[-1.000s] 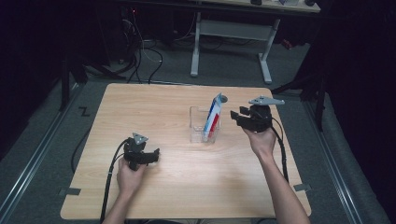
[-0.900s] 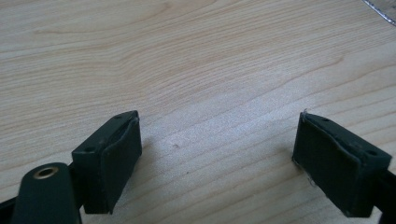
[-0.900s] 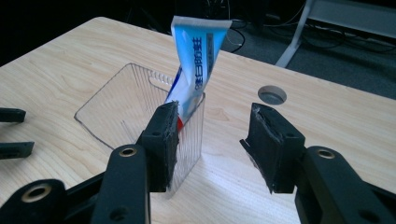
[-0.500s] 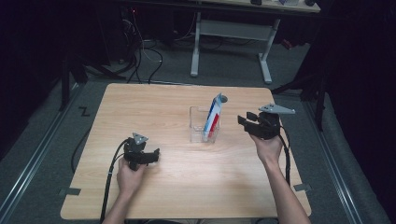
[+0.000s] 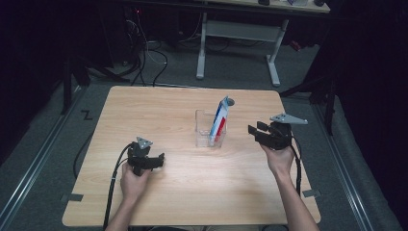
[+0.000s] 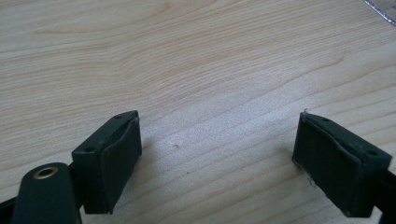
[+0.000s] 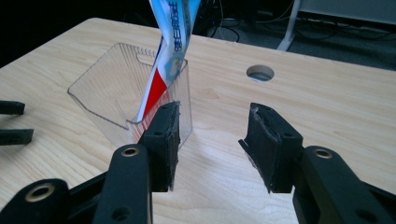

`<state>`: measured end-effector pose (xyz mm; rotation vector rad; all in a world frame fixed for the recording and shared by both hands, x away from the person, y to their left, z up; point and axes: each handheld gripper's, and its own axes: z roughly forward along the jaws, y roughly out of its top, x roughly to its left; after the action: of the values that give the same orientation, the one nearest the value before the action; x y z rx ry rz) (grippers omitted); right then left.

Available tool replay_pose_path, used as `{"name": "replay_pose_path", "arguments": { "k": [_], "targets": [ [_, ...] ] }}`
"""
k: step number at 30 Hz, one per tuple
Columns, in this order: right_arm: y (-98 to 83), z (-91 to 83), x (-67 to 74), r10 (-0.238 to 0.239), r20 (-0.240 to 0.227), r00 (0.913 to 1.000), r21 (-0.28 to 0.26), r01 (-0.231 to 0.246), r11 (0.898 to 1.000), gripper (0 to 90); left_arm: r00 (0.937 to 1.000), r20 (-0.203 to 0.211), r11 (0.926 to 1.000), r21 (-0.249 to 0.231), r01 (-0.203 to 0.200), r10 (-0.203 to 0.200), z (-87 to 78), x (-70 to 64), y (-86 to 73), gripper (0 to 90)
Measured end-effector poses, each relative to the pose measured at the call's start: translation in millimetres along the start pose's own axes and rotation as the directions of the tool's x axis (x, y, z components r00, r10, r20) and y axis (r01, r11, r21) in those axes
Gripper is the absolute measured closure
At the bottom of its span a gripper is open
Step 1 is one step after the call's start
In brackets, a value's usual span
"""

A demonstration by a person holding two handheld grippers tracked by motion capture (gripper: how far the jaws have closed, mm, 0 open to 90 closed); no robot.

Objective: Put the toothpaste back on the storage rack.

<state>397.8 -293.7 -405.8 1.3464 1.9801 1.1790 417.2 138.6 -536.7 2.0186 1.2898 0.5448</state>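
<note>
A clear plastic holder (image 5: 210, 135) stands near the middle of the wooden table (image 5: 159, 110). A white, blue and red tube (image 5: 220, 118) leans upright inside it. My right gripper (image 5: 253, 131) is held just right of the holder, pointing at it, open with nothing between its pads. In the right gripper view the holder (image 7: 107, 88) and tube (image 7: 170, 51) sit just past my right gripper (image 7: 212, 135), off its left jaw. My left gripper (image 5: 160, 159) rests low at the front left, open over bare wood, as the left gripper view (image 6: 217, 140) shows.
A round cable hole (image 5: 231, 101) lies in the tabletop behind the holder. Beyond the far edge stands a grey desk frame (image 5: 238, 33) among floor cables. The left gripper's jaw tips (image 7: 11, 122) show at the left edge of the right gripper view.
My right gripper has drifted right and toward the front edge, a little lower and farther from the holder. The left gripper has kept still.
</note>
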Motion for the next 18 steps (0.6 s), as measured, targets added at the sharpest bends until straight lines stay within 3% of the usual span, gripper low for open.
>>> {"name": "replay_pose_path", "arguments": {
  "k": [18],
  "targets": [
    [-39.2, 3.6, -13.3, 0.078, 0.014, 0.9968, 0.024, -0.079, 0.997, 54.4, 1.0, -0.001, 1.0, 0.0, 0.001, -0.001, 0.1, -0.1, 0.1, 15.6]
  ]
}}
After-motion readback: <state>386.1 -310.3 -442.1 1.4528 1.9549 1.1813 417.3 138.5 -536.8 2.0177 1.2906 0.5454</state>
